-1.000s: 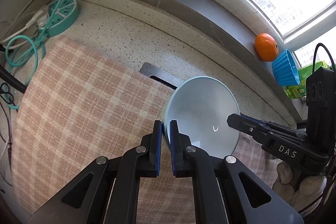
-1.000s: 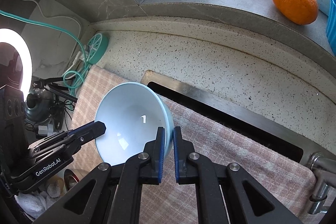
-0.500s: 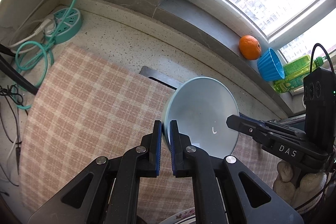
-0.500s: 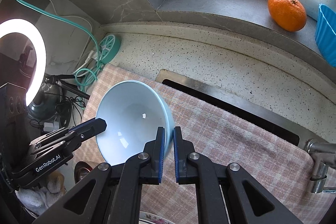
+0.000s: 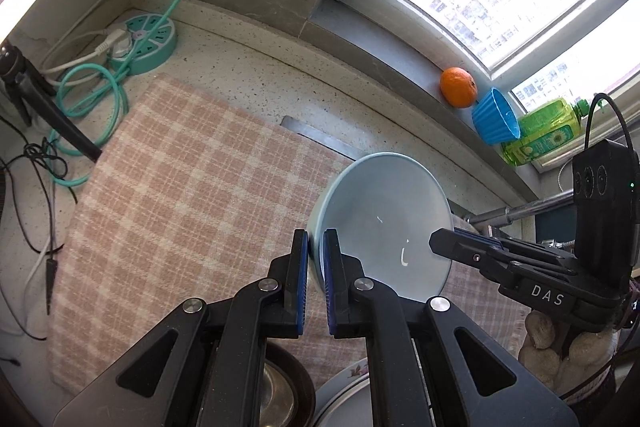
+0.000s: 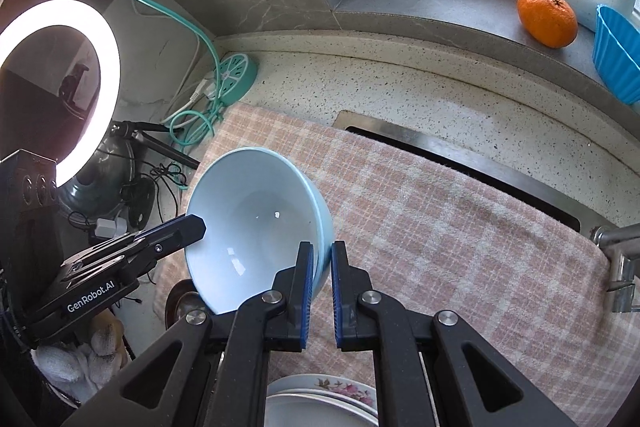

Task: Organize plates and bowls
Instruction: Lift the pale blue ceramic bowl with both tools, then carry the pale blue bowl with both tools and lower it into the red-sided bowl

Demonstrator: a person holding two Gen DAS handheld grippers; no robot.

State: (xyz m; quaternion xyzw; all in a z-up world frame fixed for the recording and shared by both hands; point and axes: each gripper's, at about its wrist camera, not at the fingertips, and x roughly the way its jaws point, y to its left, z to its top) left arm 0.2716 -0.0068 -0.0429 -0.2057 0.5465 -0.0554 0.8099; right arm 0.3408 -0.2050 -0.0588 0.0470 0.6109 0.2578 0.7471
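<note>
A pink-and-cream checked cloth (image 5: 192,195) covers most of the speckled countertop (image 5: 248,75) and part of a steel-rimmed slot (image 6: 460,155). A round teal power strip (image 5: 150,41) sits in the back corner, with a teal cable (image 5: 92,95) coiled beside it. On the grey window sill (image 6: 440,7) lie an orange (image 6: 547,16), a ribbed blue cup (image 6: 616,55) just beside it, and a green bottle (image 5: 544,135). A lit ring light (image 6: 60,87) stands at the left.

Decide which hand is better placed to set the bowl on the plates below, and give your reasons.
Probably right, narrowly. Both the left gripper and the right gripper are shut on opposite rims of the bowl. The plates lie right under the right gripper, while the left gripper's view shows them off to its right.
</note>
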